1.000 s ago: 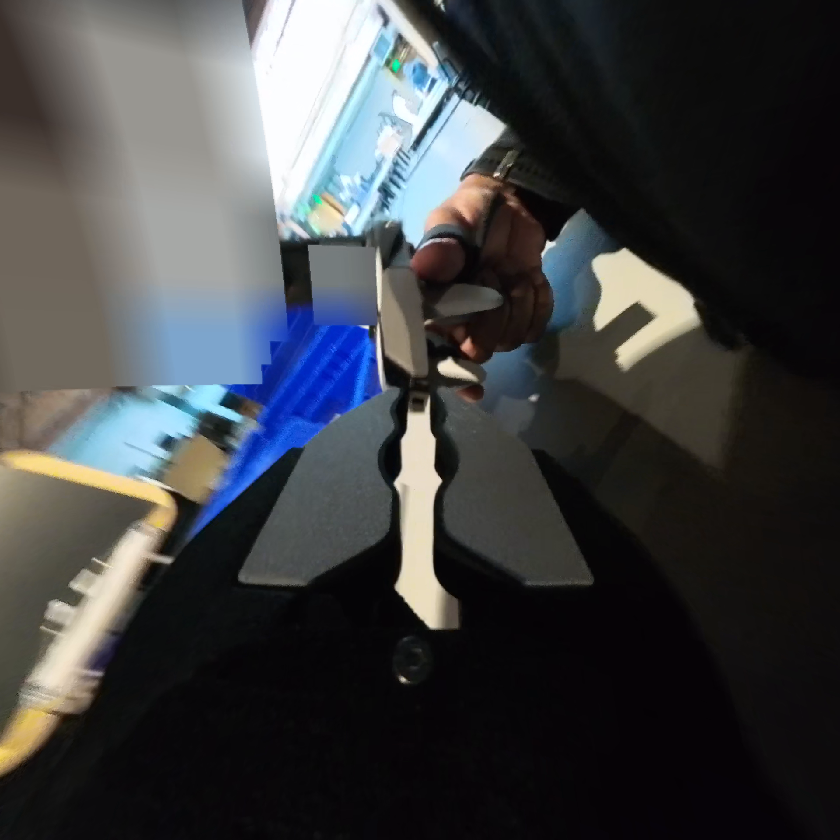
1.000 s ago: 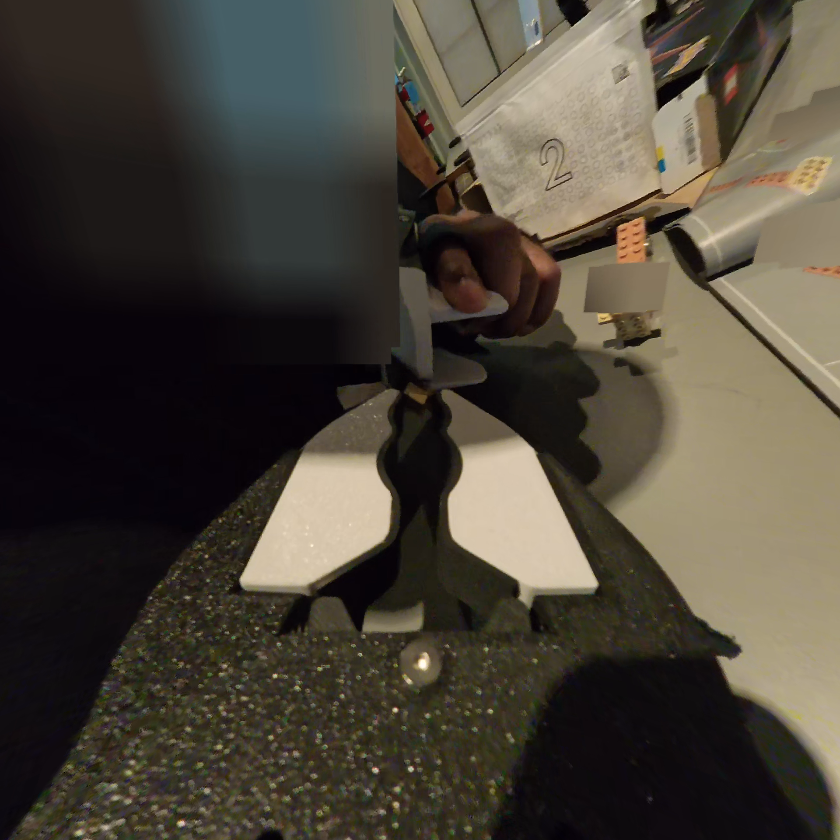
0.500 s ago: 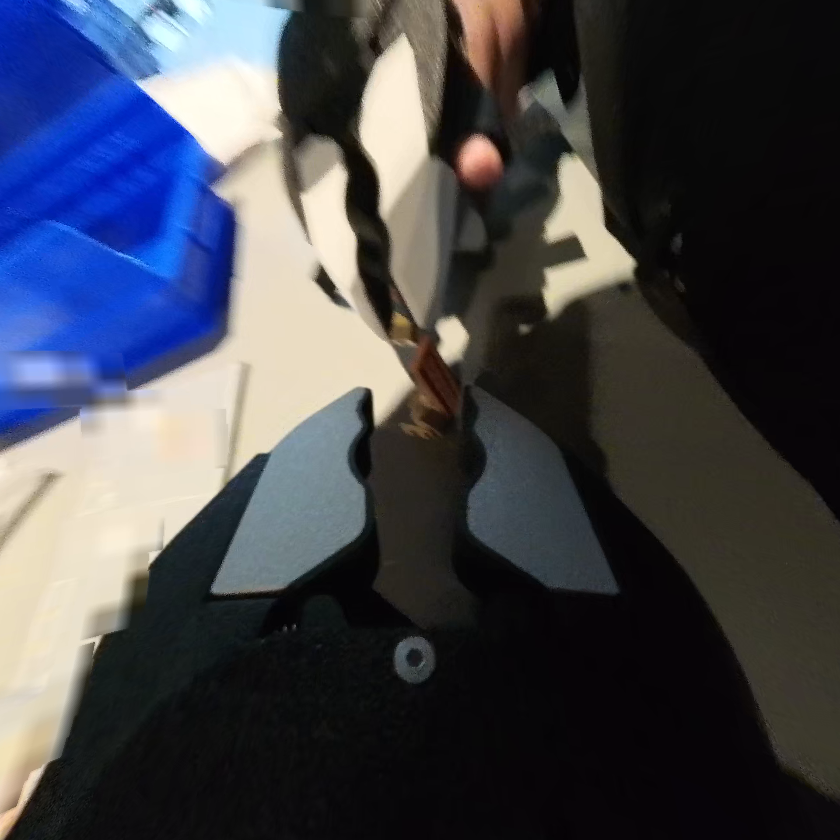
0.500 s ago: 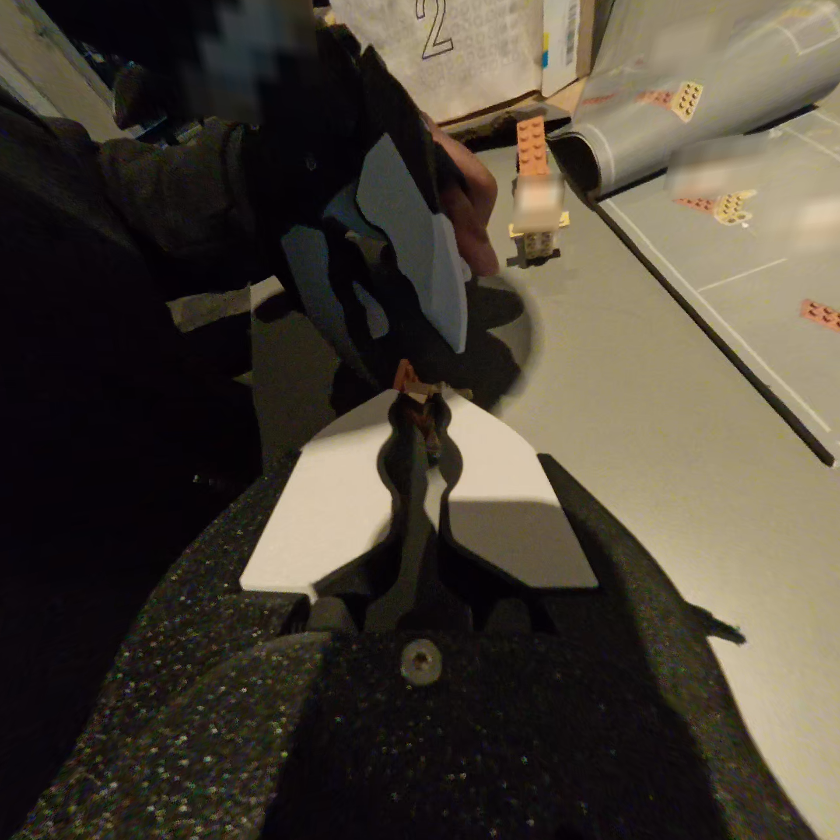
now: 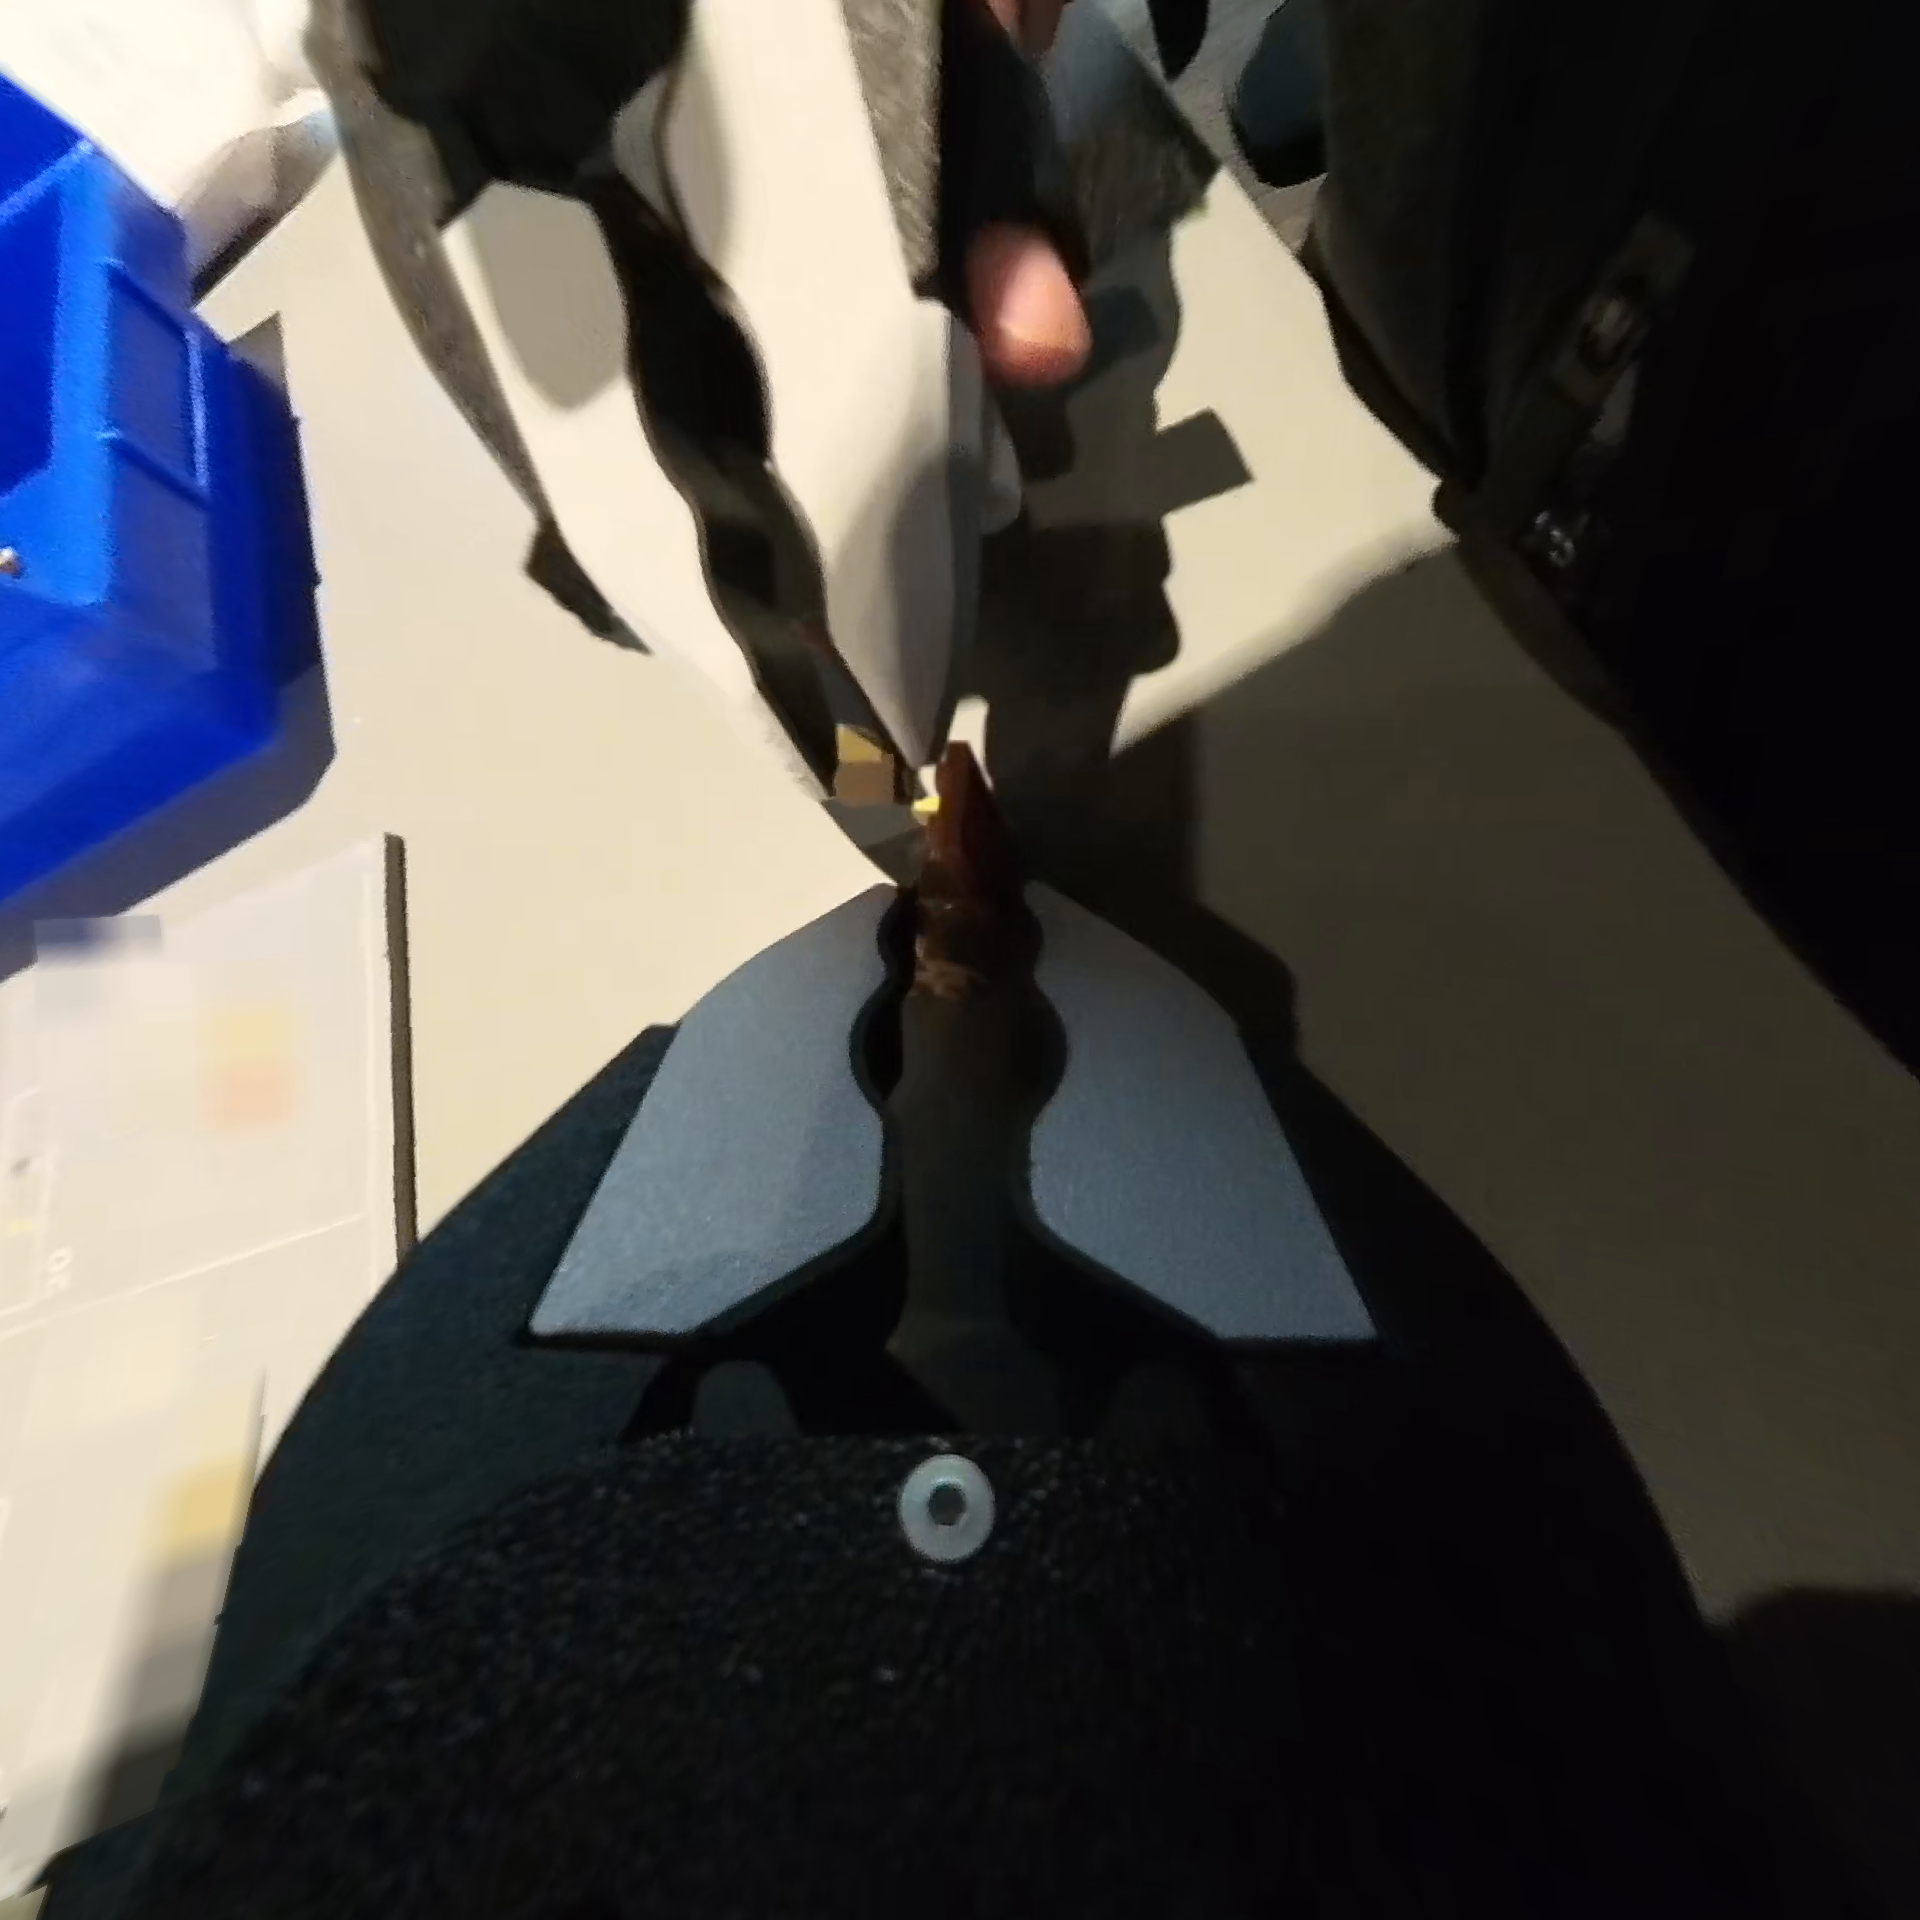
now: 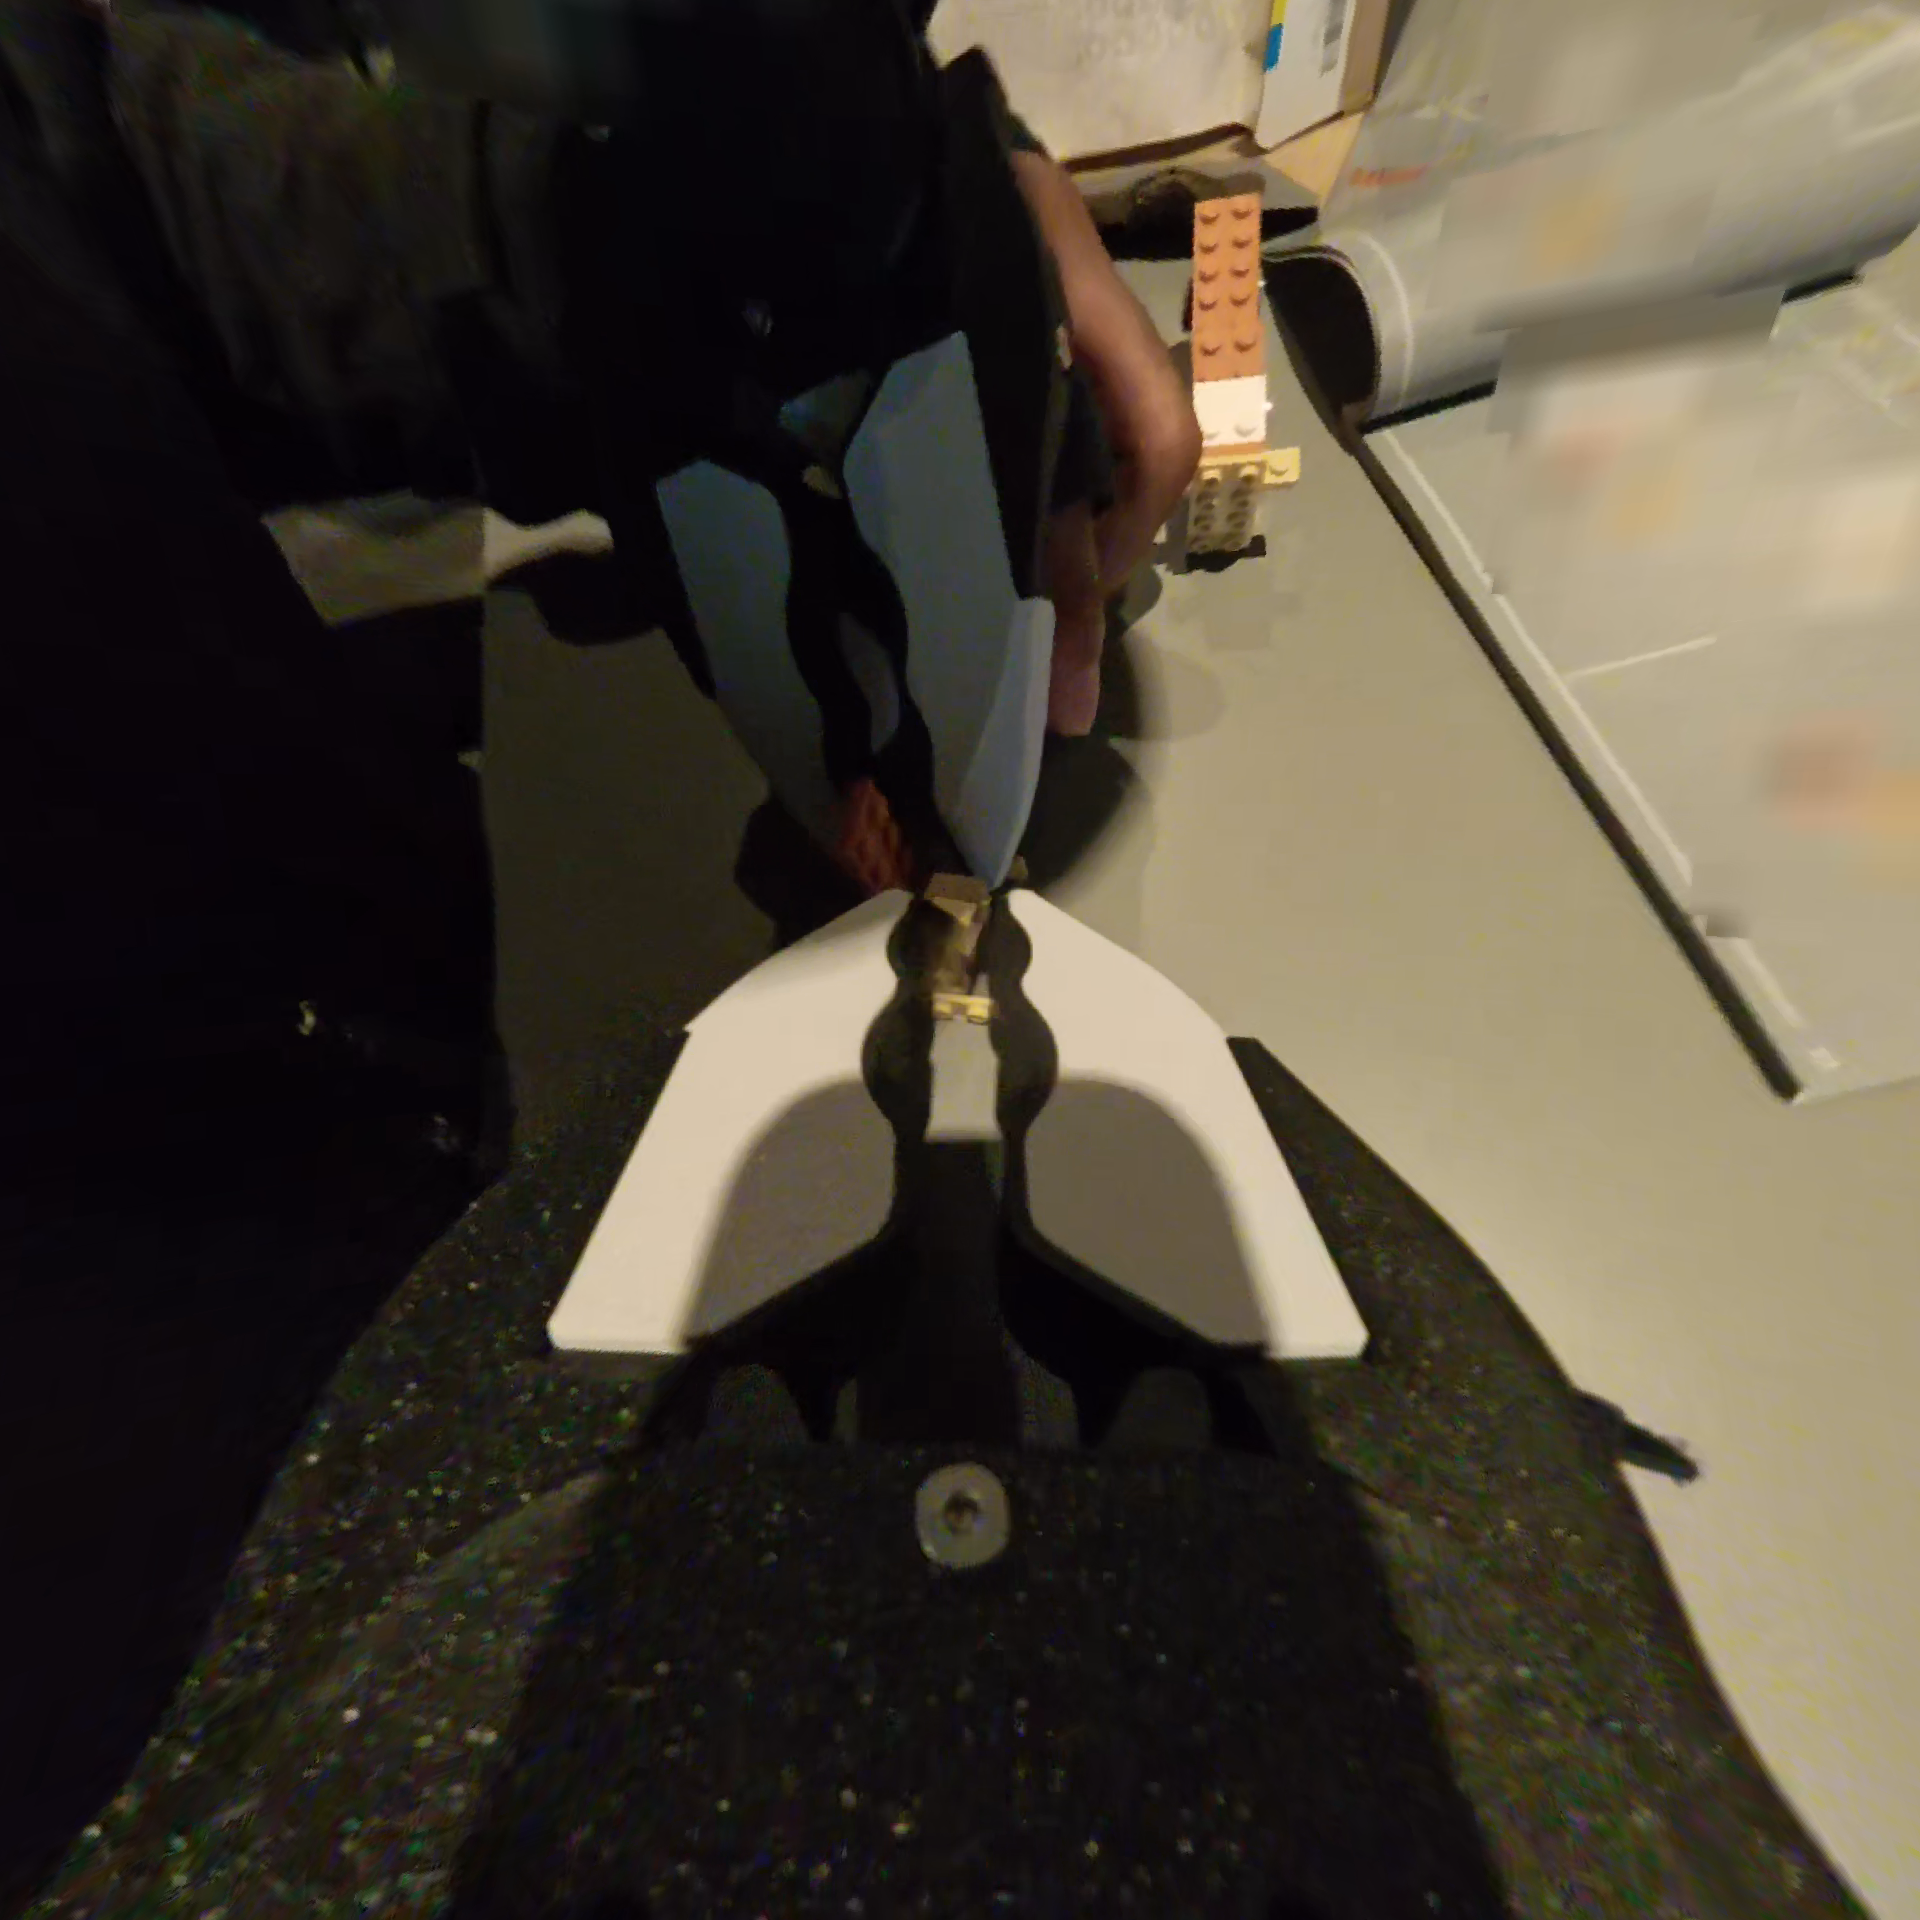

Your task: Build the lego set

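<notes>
Left gripper (image 5: pixel 961 914): fingers clenched on a brown plate (image 5: pixel 961 862), held edge-on at the tips, above the table (image 5: pixel 1403 935).
Right gripper (image 6: pixel 951 914): fingers clenched on a small tan piece (image 6: pixel 956 951) at the tips.
Meeting point: the two grippers stand tip to tip; the tan piece lies right against the brown plate, contact uncertain owing to blur.
Hands: a fingertip (image 5: pixel 1029 301) rests on the right gripper's side; a hand (image 6: pixel 1132 457) grasps the left gripper.
Lego build (image 6: pixel 1231 384): orange, white and tan, lies on the table beyond the grippers, well apart from them.
Booklet (image 6: pixel 1662 582): right of the build, one page curled.
Blue bin (image 5: pixel 114 499): left of the left gripper.
</notes>
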A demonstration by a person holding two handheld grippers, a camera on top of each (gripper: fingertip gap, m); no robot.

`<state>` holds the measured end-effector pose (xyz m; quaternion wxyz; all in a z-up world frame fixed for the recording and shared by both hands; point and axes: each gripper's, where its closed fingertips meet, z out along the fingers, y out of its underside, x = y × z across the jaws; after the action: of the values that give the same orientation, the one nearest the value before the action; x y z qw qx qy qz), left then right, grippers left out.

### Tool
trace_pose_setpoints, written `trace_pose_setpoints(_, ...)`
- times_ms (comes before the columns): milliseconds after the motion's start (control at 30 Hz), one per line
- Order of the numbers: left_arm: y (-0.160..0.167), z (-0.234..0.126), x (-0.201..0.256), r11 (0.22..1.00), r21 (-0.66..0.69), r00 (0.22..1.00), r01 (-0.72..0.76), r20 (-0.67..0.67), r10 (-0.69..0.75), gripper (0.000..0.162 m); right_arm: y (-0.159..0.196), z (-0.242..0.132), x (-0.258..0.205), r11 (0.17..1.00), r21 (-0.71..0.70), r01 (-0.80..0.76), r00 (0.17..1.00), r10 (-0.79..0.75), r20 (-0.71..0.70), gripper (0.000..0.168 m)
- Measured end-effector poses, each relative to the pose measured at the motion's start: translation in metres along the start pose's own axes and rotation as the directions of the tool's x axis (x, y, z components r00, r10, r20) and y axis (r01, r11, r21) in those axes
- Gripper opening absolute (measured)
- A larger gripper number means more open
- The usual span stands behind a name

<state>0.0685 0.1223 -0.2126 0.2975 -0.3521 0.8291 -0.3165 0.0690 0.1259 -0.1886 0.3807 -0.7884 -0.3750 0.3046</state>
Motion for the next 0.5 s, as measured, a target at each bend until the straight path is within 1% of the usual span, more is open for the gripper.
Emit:
trace_pose_setpoints(67,0.001,-0.001,-0.001,1.0,-0.004,1.0,0.013,0.018,-0.012,0.016,0.003,0.001,-0.001,0.996,-0.024,0.085,0.996,-0.085,-0.002,0.012)
trace_pose_setpoints(133,0.002,-0.001,-0.003,1.0,-0.007,0.999,0.021,0.034,-0.021,0.016,0.004,0.002,-0.003,0.992,-0.032,0.121,0.993,-0.121,0.013,0.012)
trace_pose_setpoints(200,0.002,-0.002,-0.003,1.0,-0.01,0.999,0.022,0.047,-0.022,0.016,0.003,0.002,0.0,0.987,-0.03,0.158,0.987,-0.159,-0.003,0.012)
trace_pose_setpoints(300,0.003,-0.003,-0.003,1.0,-0.007,0.998,0.022,0.057,-0.022,0.015,0.001,0.001,0.004,0.962,-0.019,0.271,0.962,-0.271,-0.032,0.012)
trace_pose_setpoints(400,0.003,-0.004,-0.004,1.0,-0.008,0.998,0.027,0.061,-0.027,0.015,0.001,0.003,-0.006,0.948,-0.004,0.317,0.948,-0.317,0.031,0.012)
trace_pose_setpoints(500,0.003,-0.004,-0.004,1.0,-0.009,0.997,0.025,0.067,-0.025,0.015,0.001,0.005,-0.006,0.944,-0.006,0.329,0.944,-0.328,0.04,0.012)
